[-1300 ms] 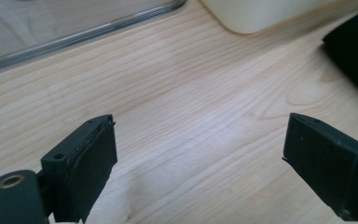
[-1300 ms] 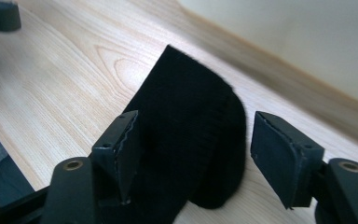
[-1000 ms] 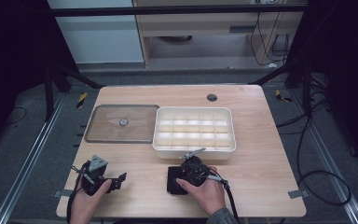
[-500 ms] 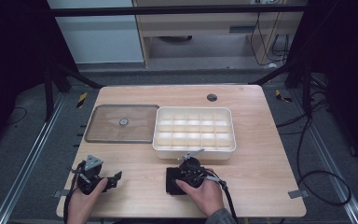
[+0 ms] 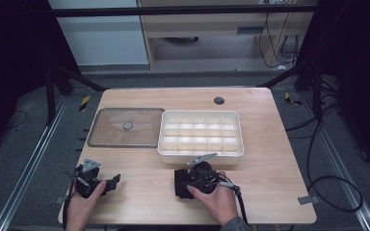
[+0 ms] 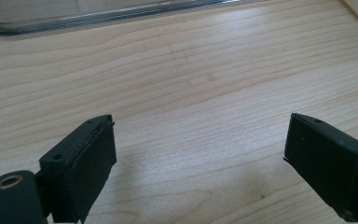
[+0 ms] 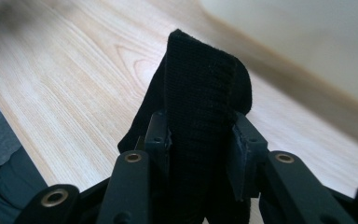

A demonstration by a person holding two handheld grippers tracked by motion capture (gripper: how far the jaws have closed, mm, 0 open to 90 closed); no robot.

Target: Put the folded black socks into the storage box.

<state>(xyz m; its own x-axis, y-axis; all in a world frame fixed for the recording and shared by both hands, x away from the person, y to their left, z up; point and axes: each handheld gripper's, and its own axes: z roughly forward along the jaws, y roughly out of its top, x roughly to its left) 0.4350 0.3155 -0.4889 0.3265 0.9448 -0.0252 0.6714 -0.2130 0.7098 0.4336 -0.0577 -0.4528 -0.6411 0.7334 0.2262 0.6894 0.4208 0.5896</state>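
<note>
Found plenty of bare wood on the table point(image 5: 279, 192) at the lower right and along the top edge of the high view. Found less room in the middle, with the white box point(image 5: 201, 153) and the clear lid point(image 5: 106, 131) side by side there, close together. Counted one box, one lid, one black cloth point(image 5: 182, 185), two grippers and two hands. Saw the cloth at the lower middle, just below the box's near edge, pinched by the right gripper point(image 5: 192, 180). Had just been closing there, with the cloth between the jaws and both pads pressing on it. Rested low by the bottom edge, right hand point(image 5: 217, 199) wrapped around that gripper. Saw the left gripper point(image 5: 107, 182) at the lower left, near the table's corner, jaws wide apart over bare wood, gripped from behind by the left hand point(image 5: 84, 204).
</note>
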